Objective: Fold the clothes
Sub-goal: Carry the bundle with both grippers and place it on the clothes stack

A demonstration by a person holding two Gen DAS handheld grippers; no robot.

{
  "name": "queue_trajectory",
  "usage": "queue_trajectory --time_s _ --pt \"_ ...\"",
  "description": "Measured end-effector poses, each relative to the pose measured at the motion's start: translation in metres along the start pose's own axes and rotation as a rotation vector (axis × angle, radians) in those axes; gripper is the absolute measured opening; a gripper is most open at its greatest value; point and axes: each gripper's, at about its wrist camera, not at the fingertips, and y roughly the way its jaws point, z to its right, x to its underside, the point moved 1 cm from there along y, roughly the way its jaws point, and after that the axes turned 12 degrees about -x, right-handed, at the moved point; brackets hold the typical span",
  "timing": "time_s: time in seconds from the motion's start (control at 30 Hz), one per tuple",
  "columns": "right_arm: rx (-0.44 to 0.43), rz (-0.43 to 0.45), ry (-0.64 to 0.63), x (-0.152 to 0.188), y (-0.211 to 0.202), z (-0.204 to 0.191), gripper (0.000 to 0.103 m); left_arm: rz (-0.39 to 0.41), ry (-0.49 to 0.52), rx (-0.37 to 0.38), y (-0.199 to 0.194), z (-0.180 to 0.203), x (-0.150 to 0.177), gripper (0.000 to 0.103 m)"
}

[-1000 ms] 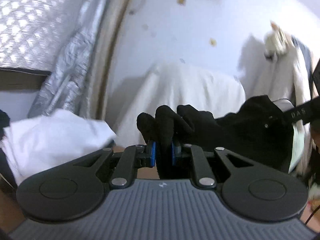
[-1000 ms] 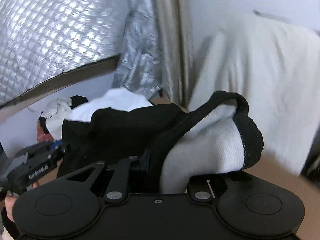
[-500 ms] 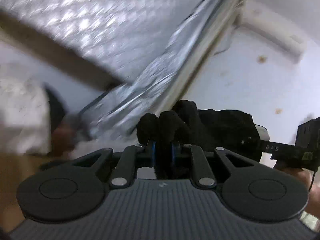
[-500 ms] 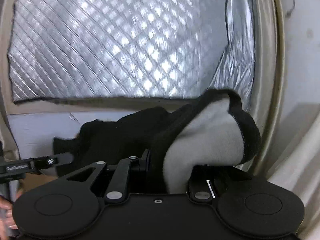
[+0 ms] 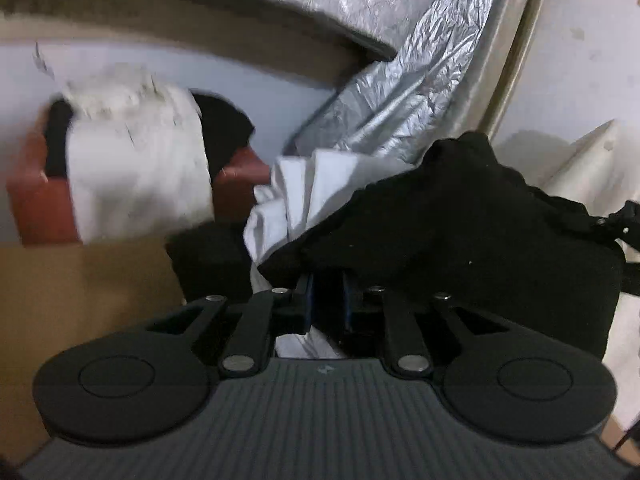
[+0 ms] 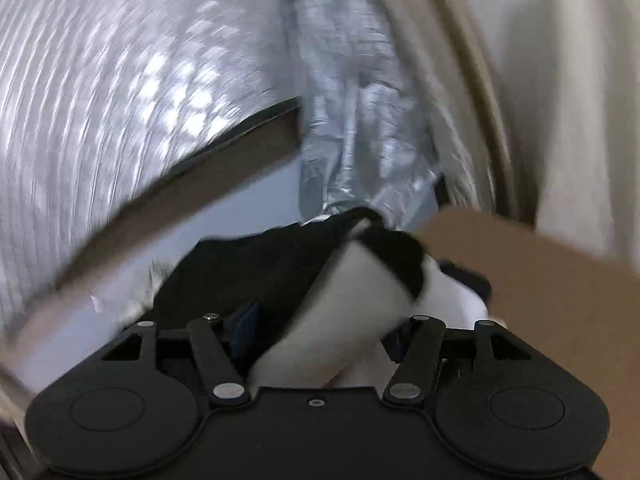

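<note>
A quilted silver foil sheet point(image 6: 120, 100), shiny and diamond-stitched, is seen behind the black garment point(image 5: 460, 220); its crumpled, creased edge hangs down just above the garment. Below the garment a flat brown cardboard-like worktop point(image 5: 80, 300) is spread. Left of the garment a soft white cloth point(image 5: 136, 168) is draped over a red box point(image 5: 36, 200), and a pleated white fabric point(image 5: 304, 192) lies just beside the garment. The garment is matte black, with a fleecy white lining point(image 6: 352, 328) edged by a black hem. One bunched edge is clamped between the narrow blue-padded jaws of the left hand-held gripper point(image 5: 327, 304); the lined end is pinched by the right hand-held gripper point(image 6: 320, 336), its jaws held apart by the thick fold.
</note>
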Motion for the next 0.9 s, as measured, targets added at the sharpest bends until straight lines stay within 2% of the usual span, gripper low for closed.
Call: queue_trajectory --time_s 0.07,0.1,0.17,0.27,0.3,0.33,0.4,0.5,0.6,0.8,0.9 --pt "0.042 0.174 0.050 0.008 -0.028 -0.007 0.060 0.066 0.024 -0.040 -0.014 0.005 -0.004 0.015" --pt "0.050 0.249 0.013 0.014 -0.044 -0.021 0.060 0.104 0.016 -0.041 -0.020 0.004 -0.006 0.015" --pt "0.057 0.237 -0.183 0.024 -0.050 -0.056 0.060 0.163 -0.014 -0.015 -0.034 0.000 -0.010 0.015" --pt "0.067 0.193 -0.469 0.043 -0.052 -0.104 0.060 0.202 -0.050 0.113 -0.048 0.000 -0.019 0.015" --pt "0.089 0.181 -0.517 0.050 -0.047 -0.110 0.059 0.197 -0.046 0.161 -0.047 0.002 -0.020 0.016" --pt "0.110 0.169 -0.565 0.057 -0.041 -0.116 0.058 0.170 -0.024 0.198 -0.043 0.007 -0.019 0.021" --pt "0.152 0.143 -0.652 0.070 -0.029 -0.127 0.058 0.096 0.032 0.252 -0.034 0.021 -0.015 0.022" --pt "0.173 0.052 -0.593 0.074 -0.001 -0.106 0.057 -0.049 0.101 0.211 -0.006 0.035 -0.005 0.023" --pt "0.199 0.051 -0.504 0.081 0.017 -0.076 0.056 -0.142 0.035 0.235 0.016 0.029 0.001 0.024" --pt "0.185 0.093 -0.421 0.091 0.024 -0.051 0.057 -0.162 0.003 0.302 0.030 0.025 0.001 0.025" --pt "0.178 0.114 -0.379 0.096 0.027 -0.039 0.057 -0.153 0.009 0.298 0.027 0.029 0.003 0.025"
